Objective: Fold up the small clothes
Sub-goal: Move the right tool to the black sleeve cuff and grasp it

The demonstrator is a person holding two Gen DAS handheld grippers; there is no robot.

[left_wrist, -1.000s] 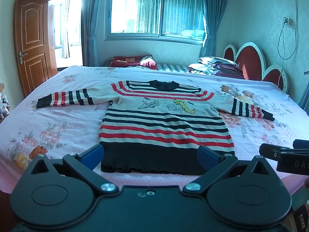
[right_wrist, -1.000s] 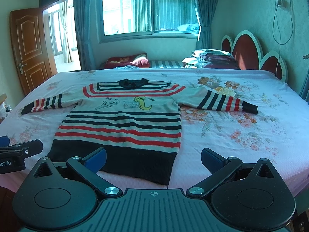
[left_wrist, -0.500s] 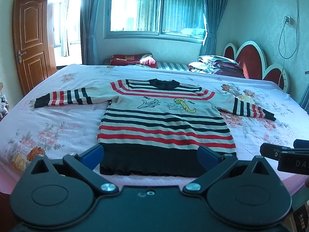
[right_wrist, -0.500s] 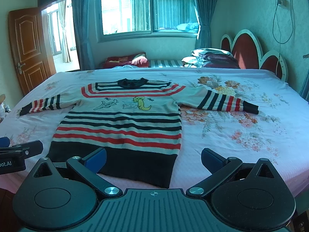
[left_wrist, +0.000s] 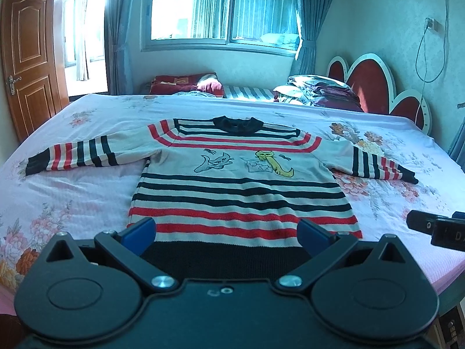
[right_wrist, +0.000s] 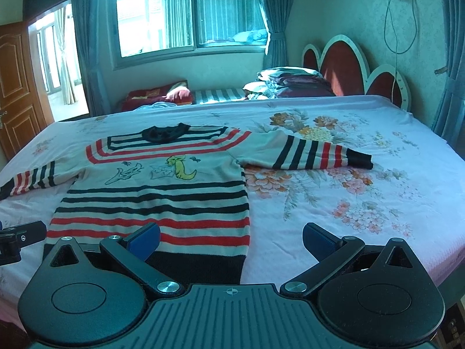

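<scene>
Since the earlier frames both grippers have advanced toward the bed, so the striped sweater [left_wrist: 241, 186] fills more of each view. The sweater lies flat, face up, on the floral bedsheet [left_wrist: 72, 192], sleeves spread, collar toward the window [left_wrist: 221, 8], black hem at the near bed edge. The left gripper [left_wrist: 226, 229] hangs over the hem, jaws spread wide, holding nothing. The right gripper [right_wrist: 231, 237] is likewise spread and empty, straddling the hem's right corner. Left wrist view only: the whole left sleeve to its cuff. Right wrist view only: a broad bare stretch of sheet to the right of the garment, and the left sleeve cut off at the frame edge. Each view catches the other gripper's tip at its margin. Folded bedding [right_wrist: 287, 83] lies well apart, by the headboard [right_wrist: 345, 67].
</scene>
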